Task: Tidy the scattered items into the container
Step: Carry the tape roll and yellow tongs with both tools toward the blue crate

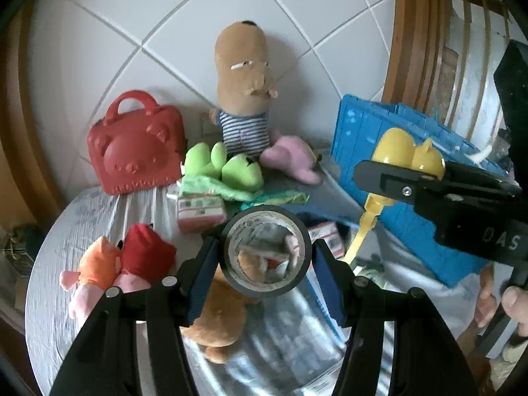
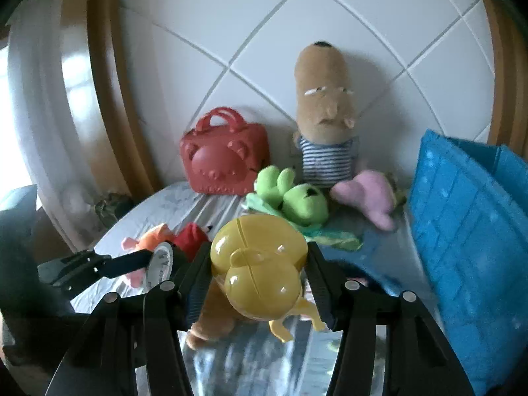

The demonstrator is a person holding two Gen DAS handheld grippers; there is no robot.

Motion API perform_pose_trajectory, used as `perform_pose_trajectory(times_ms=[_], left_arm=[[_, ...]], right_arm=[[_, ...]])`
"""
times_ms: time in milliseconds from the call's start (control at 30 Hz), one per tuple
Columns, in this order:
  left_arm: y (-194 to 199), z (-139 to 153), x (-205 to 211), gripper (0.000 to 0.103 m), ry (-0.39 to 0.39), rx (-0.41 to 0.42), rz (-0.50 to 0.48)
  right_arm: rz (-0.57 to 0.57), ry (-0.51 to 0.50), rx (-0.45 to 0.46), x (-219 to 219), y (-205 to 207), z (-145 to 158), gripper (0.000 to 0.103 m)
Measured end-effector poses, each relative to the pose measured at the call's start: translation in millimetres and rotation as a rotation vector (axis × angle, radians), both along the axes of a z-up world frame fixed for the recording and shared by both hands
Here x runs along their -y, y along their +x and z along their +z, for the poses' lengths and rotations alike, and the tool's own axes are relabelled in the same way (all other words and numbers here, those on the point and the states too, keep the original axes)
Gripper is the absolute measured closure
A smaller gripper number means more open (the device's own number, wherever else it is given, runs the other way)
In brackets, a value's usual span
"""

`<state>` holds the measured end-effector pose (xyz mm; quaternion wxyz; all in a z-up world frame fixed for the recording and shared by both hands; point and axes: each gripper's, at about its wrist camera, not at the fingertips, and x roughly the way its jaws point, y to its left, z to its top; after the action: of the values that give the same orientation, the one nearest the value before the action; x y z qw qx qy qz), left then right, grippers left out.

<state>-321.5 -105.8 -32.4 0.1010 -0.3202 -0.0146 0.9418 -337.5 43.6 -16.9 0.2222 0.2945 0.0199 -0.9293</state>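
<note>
My left gripper (image 1: 266, 254) is shut on a black roll of tape (image 1: 266, 253), lifted above the table; in the right wrist view the roll of tape (image 2: 161, 260) shows at the left, in that gripper (image 2: 150, 260). My right gripper (image 2: 255, 277) is shut on a yellow plastic toy (image 2: 255, 264) with dangling legs, also held in the air. The left wrist view has that yellow toy (image 1: 407, 151) in front of the blue crate (image 1: 396, 171), held by the right gripper (image 1: 412, 178). The blue crate (image 2: 468, 237) stands at the right.
On the round table (image 1: 99, 211) lie a red bear bag (image 1: 138, 145), a tall striped-shirt plush (image 1: 244, 99), a green plush (image 1: 224, 168), a pink plush (image 1: 293, 158), an orange-and-red plush (image 1: 122, 264), a brown plush (image 1: 217, 320) and small cartons (image 1: 201, 211). A tiled wall stands behind.
</note>
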Motion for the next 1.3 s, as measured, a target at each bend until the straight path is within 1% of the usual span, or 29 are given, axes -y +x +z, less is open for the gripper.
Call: perform_pose_trajectory(times_ms=[100,200,300,467,567,700,833,933,1033,1200,1300], left_arm=[[2.7,12.4,-21.1,0.046,0.003,-0.023,0.022],[3.2,25.3,-39.3,0.046,-0.001,-0.038,0.023],[0.0,39.0,-56.2,0.046,-0.007,-0.06,0.002],[-11.5,69.9,-98.3,0.046,0.003,-0.121,-0.058],[-21.2,89.5,-133.6,0.046,0.014,-0.148,-0.095],[-33.0,122.0,-198.4,0.046,0.021,-0.21,-0.161],[-46.3,150.1,-269.6,0.046,0.051,-0.252,-0.219],[-59.5,158.7,-329.6,0.046,0.057,-0.235,-0.258],[-74.6,154.9,-386.5,0.046,0.054,-0.189,-0.289],[-94.5,122.2,-462.3,0.046,-0.007,-0.08,-0.331],[-102.6,101.2,-488.1,0.046,-0.046,-0.023,-0.327]], right_arm=[[0.018,0.0,-0.018,-24.1,1.0,15.1,0.049],[0.022,-0.018,-0.045,-47.8,4.0,33.1,0.049],[0.01,-0.03,-0.078,-67.6,6.9,51.8,0.049],[-0.061,-0.059,-0.158,-114.1,15.5,90.3,0.049],[-0.098,-0.092,-0.205,-150.5,20.1,113.3,0.049],[-0.151,-0.108,-0.277,-214.0,22.1,148.5,0.049],[-0.226,-0.104,-0.33,-299.1,23.8,178.1,0.049],[-0.293,-0.081,-0.323,-358.9,16.8,184.3,0.049],[-0.354,-0.054,-0.278,-405.7,3.6,175.5,0.049],[-0.4,-0.055,-0.178,-463.9,-17.3,145.6,0.049],[-0.398,-0.068,-0.1,-489.1,-31.9,128.8,0.049]])
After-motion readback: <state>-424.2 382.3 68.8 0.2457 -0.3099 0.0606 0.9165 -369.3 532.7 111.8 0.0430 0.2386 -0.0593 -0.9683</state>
